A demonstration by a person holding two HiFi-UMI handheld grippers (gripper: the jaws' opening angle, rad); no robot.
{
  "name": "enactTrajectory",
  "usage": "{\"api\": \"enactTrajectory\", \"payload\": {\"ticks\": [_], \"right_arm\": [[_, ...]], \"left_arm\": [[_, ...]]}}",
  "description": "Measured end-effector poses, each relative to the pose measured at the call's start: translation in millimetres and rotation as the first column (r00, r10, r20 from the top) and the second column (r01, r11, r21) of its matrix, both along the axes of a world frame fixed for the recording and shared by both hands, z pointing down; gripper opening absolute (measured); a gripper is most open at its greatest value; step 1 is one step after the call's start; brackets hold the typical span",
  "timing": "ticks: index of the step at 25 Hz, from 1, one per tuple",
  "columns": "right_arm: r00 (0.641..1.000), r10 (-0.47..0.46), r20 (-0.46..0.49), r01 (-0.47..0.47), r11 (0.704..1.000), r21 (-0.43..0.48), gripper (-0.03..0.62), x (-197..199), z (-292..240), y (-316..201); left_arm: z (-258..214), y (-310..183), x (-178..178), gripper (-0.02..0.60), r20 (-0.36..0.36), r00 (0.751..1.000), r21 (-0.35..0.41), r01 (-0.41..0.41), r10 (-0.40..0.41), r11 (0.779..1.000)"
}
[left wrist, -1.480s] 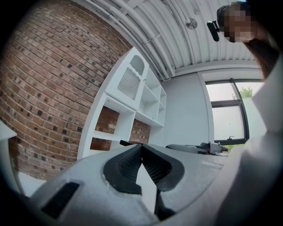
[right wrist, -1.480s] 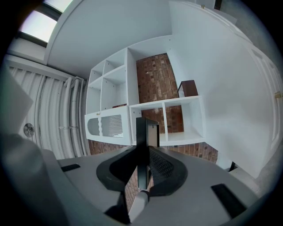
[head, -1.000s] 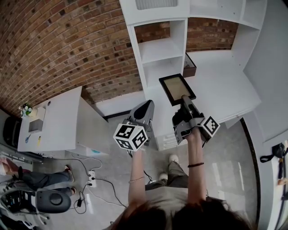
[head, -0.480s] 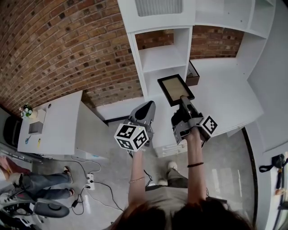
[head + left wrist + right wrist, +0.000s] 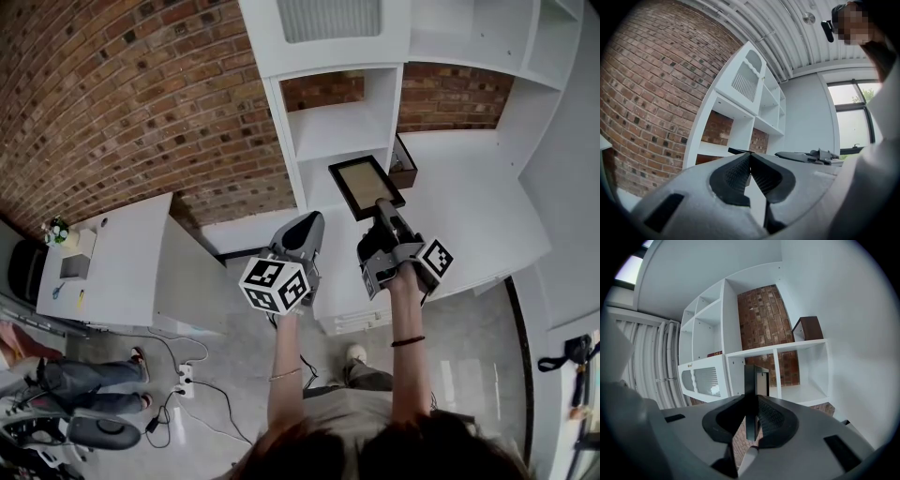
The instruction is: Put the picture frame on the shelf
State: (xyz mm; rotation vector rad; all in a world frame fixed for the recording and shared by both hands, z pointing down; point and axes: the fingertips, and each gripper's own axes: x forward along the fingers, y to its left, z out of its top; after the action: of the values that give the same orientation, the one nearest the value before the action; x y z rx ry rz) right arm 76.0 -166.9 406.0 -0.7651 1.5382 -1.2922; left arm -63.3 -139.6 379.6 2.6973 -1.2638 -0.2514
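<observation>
A black picture frame (image 5: 366, 186) with a tan inside hangs in the air in front of the white shelf unit (image 5: 343, 131). My right gripper (image 5: 383, 207) is shut on its near edge; in the right gripper view the frame (image 5: 753, 386) stands edge-on between the pads. The frame is level with the lower open cubby of the shelf unit (image 5: 801, 390). My left gripper (image 5: 302, 228) is beside it on the left, shut with nothing in it; in the left gripper view its pads (image 5: 750, 174) meet.
A dark brown box (image 5: 404, 161) stands on the white counter (image 5: 469, 216) right of the cubbies. A brick wall (image 5: 141, 103) runs behind. A white desk (image 5: 112, 253) with small items is at left, cables and a chair on the floor below.
The shelf unit has slid a little down and right in the head view and looks slightly nearer. Both grippers keep their hold and spacing.
</observation>
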Motion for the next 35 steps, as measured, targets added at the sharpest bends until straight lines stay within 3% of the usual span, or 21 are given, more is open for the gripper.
{"api": "enactTrajectory", "payload": {"ticks": [22,35], "right_arm": [[0.994,-0.107,0.026,0.106,0.994,0.015,0.072,7.3,-10.3,-64.1],[0.988,-0.139,0.068,0.139,0.990,0.016,0.072,-1.5,-13.8,-80.3]], "left_arm": [[-3.9,-46.1,17.0,0.011,0.019,0.995,0.009,0.098,-0.098,0.995],[-6.1,-62.6,16.9,0.011,0.031,0.994,0.003,0.108,-0.108,0.994]]}}
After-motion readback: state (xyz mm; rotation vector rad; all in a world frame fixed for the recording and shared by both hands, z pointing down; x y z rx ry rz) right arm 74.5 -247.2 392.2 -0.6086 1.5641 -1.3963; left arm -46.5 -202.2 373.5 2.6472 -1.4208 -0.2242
